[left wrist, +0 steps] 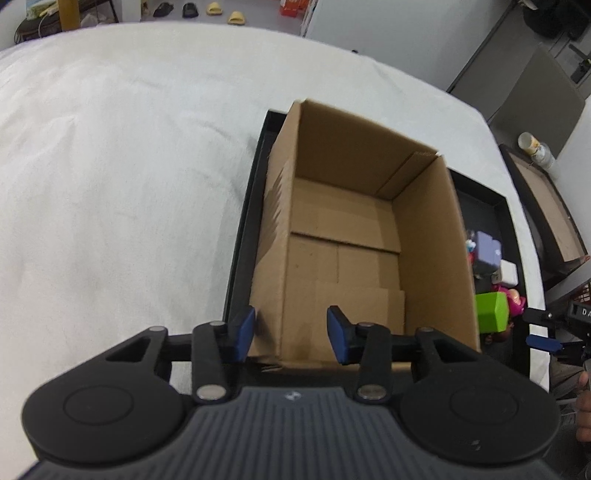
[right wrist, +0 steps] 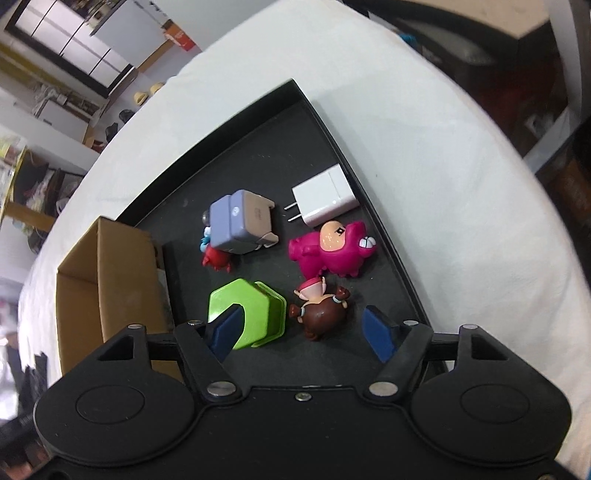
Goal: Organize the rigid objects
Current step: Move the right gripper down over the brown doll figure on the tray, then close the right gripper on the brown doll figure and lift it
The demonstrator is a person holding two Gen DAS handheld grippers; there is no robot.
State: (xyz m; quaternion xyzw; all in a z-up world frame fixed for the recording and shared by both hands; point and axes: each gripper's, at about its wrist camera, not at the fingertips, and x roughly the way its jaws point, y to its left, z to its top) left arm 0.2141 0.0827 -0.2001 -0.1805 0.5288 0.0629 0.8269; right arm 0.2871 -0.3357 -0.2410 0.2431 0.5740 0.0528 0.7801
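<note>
An open cardboard box [left wrist: 343, 236] stands empty in the left part of a black tray [left wrist: 243, 229]; its left wall sits between the open jaws of my left gripper [left wrist: 291, 334]. In the right wrist view the tray [right wrist: 258, 155] holds a green hexagonal block [right wrist: 245, 314], a brown-haired doll figure [right wrist: 321, 312], a pink figure [right wrist: 332, 251], a white charger [right wrist: 325, 201], a lilac box [right wrist: 240, 221] and a small red-and-blue figure [right wrist: 216, 254]. My right gripper [right wrist: 304, 330] is open above the doll and block, holding nothing. The box [right wrist: 110, 280] stands at left.
The tray lies on a white cloth-covered table [left wrist: 110, 166]. The green block [left wrist: 491, 312] and lilac box [left wrist: 487, 251] show right of the cardboard box. Beyond the table are sandals [left wrist: 221, 11] on the floor, a bottle [left wrist: 535, 149] and furniture.
</note>
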